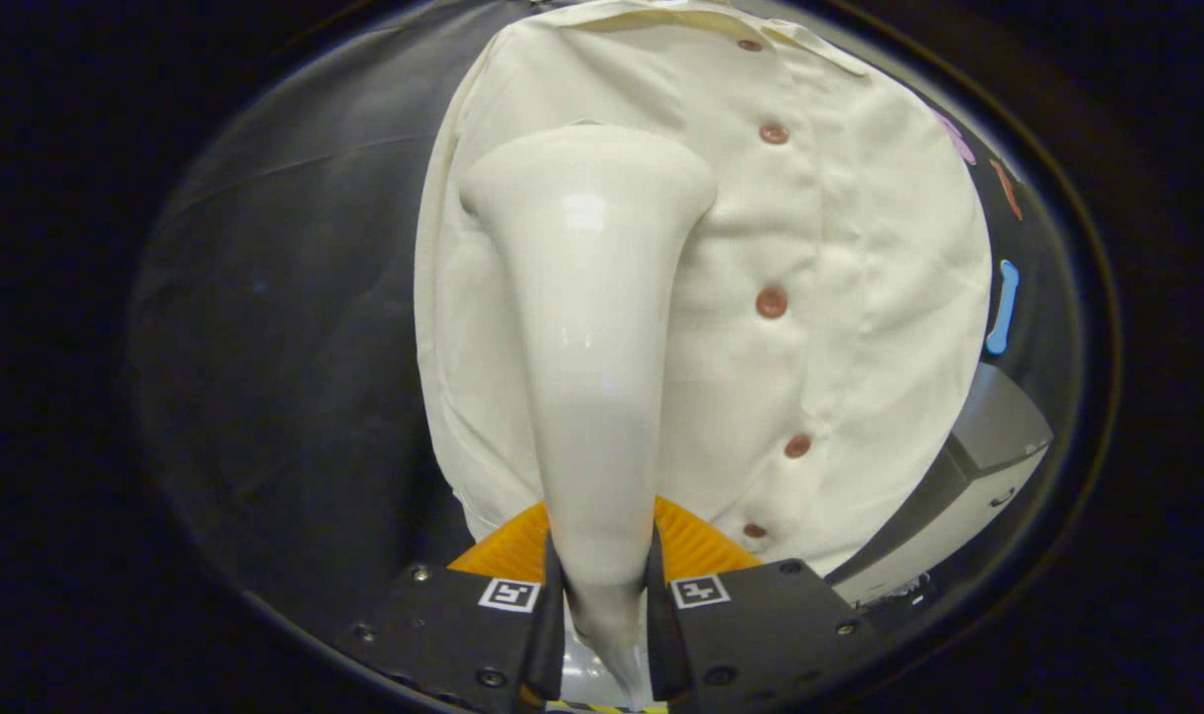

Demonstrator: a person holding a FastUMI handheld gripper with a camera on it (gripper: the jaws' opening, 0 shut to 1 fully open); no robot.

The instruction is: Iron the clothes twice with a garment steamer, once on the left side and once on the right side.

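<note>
1. Gripping: your gripper point(602, 595) has both fingers point(552, 605) pinching the steamer point(587, 327) handle.
2. Steamer head sits against the shirt point(860, 258), beside the button point(772, 302) row, ahead of the fingers.

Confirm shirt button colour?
Reddish-brown buttons on the cream shirt, clearest in the gripper view.
</note>
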